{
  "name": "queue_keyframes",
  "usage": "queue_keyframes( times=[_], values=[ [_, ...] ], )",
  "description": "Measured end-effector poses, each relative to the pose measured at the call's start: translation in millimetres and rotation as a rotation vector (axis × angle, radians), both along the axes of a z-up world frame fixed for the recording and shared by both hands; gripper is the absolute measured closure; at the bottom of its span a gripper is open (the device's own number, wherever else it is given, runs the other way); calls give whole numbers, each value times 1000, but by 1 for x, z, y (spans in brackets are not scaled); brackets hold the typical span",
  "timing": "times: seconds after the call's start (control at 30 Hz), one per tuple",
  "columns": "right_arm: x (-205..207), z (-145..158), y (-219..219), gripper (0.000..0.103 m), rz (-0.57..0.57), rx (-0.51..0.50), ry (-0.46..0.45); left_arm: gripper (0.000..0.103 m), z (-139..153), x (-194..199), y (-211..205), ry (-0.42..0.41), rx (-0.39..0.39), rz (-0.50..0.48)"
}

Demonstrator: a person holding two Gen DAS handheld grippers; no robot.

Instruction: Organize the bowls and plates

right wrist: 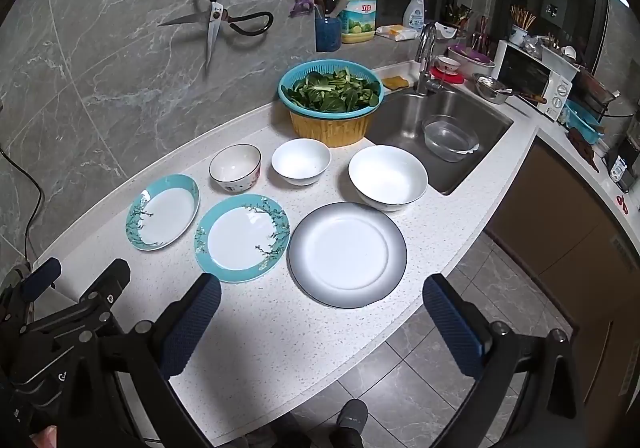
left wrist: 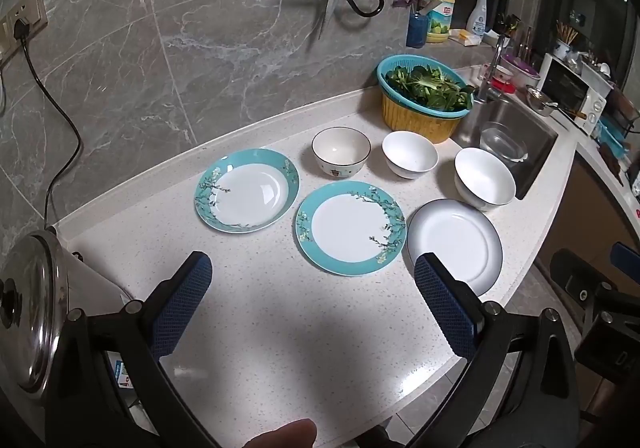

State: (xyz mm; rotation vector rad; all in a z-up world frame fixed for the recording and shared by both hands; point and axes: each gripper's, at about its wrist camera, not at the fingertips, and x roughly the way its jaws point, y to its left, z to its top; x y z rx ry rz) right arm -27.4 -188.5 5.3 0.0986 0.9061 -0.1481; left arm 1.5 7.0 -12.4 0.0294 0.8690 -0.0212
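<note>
In the left wrist view, a blue basket [left wrist: 424, 88] near the counter's [left wrist: 280, 328] back edge held green leaves. Three empty bowls [left wrist: 341, 152] and three empty plates [left wrist: 247, 190] sat mid-counter. The left gripper [left wrist: 312, 284] hung wide open, holding nothing.

In the right wrist view, the sink [right wrist: 404, 120] held a clear bowl [right wrist: 450, 136]. The grey-rimmed plate [right wrist: 347, 254] lay by the counter's front edge. The right gripper [right wrist: 322, 304] was wide open and empty.
</note>
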Motion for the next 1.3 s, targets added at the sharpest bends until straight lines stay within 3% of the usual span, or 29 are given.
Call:
queue_keyframes(
  times=[1.3],
  values=[
    [-3, -3, -2, 0, -1, -1, 5, 0, -8, 4, -3, 18, -3, -4]
  ],
)
